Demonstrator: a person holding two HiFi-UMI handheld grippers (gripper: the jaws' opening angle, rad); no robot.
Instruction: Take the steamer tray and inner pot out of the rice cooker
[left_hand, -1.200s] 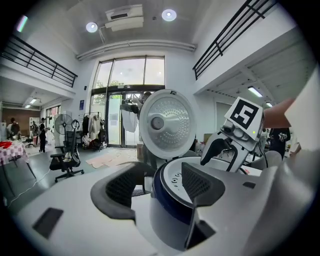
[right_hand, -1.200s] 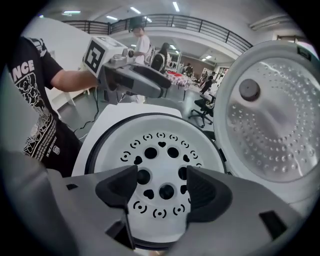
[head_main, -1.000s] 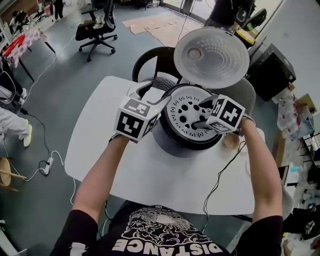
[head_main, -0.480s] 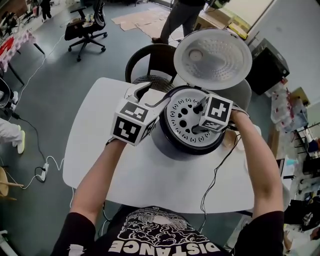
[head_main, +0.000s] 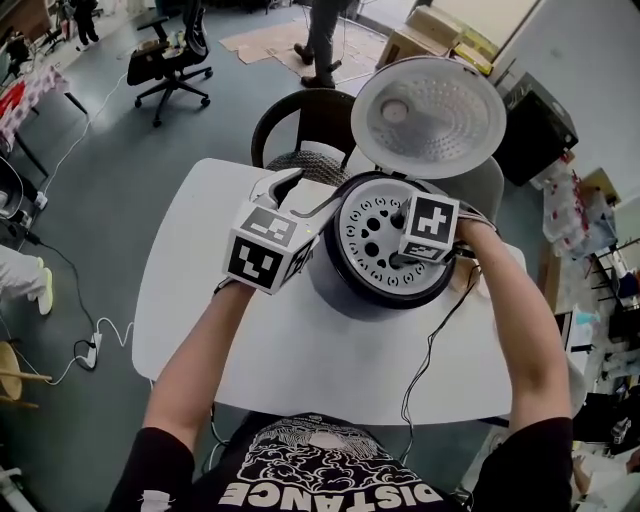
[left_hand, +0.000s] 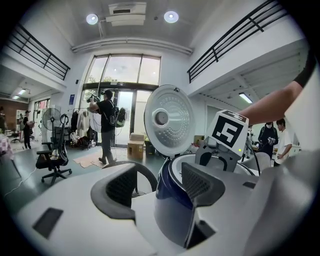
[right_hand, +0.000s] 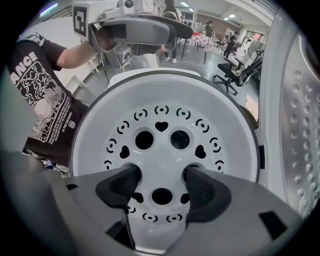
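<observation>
The rice cooker (head_main: 340, 290) stands on the white table (head_main: 220, 330) with its lid (head_main: 430, 100) swung up at the back. A white steamer tray (head_main: 372, 228) with round and heart-shaped holes fills its mouth and hides the inner pot. My right gripper (head_main: 398, 240) points straight down on the tray (right_hand: 160, 145). That gripper (right_hand: 160, 175) has its two fingertips in two holes. Its jaws have just been closing a little, with the tray's middle strip between them. My left gripper (head_main: 305, 192) is open at the cooker's left wall (left_hand: 170, 200).
A dark chair (head_main: 300, 125) stands behind the table. A cable (head_main: 430, 360) trails from the right gripper across the table's front. A small object (head_main: 465, 285) lies right of the cooker. People and an office chair (head_main: 165, 50) are far off on the floor.
My right gripper has sunk onto the tray and tipped more upright, its tips now in the holes. The left gripper has stayed by the cooker's side.
</observation>
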